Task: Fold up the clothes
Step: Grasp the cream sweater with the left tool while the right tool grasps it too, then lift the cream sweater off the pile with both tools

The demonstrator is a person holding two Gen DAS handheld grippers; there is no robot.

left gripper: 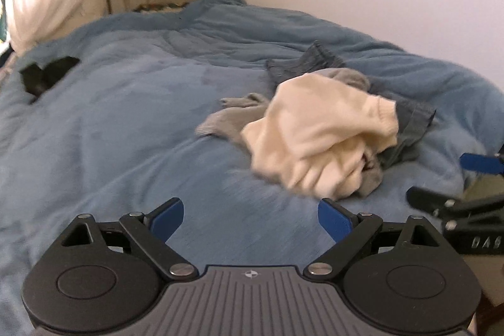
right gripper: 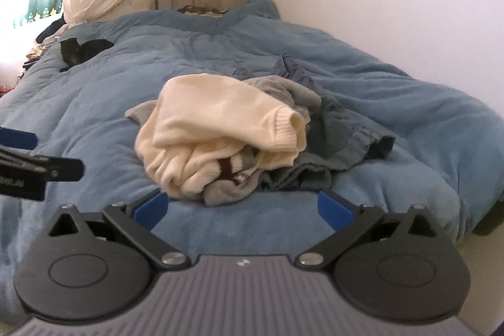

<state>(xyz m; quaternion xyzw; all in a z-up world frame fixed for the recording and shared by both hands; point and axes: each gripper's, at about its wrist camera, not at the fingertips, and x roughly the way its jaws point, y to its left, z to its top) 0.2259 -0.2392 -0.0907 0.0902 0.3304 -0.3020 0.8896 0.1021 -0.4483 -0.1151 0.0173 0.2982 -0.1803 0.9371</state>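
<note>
Both tongs, left (left gripper: 250,218) and right (right gripper: 242,210), gape empty before crumpled clothes (right gripper: 233,134) heaped mid-bed (right gripper: 94,122); judged next: grasping the cream sweater (right gripper: 201,122).

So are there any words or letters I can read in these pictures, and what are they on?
"DAS": white letters on the right hand-held gripper, seen from the left camera; the rest runs off the frame edge.
White letters on the left hand-held gripper, seen from the right camera: upside down and too blurred to read.
A small round logo on each camera's own gripper body: no letters.
The clothes: no readable words.
</note>
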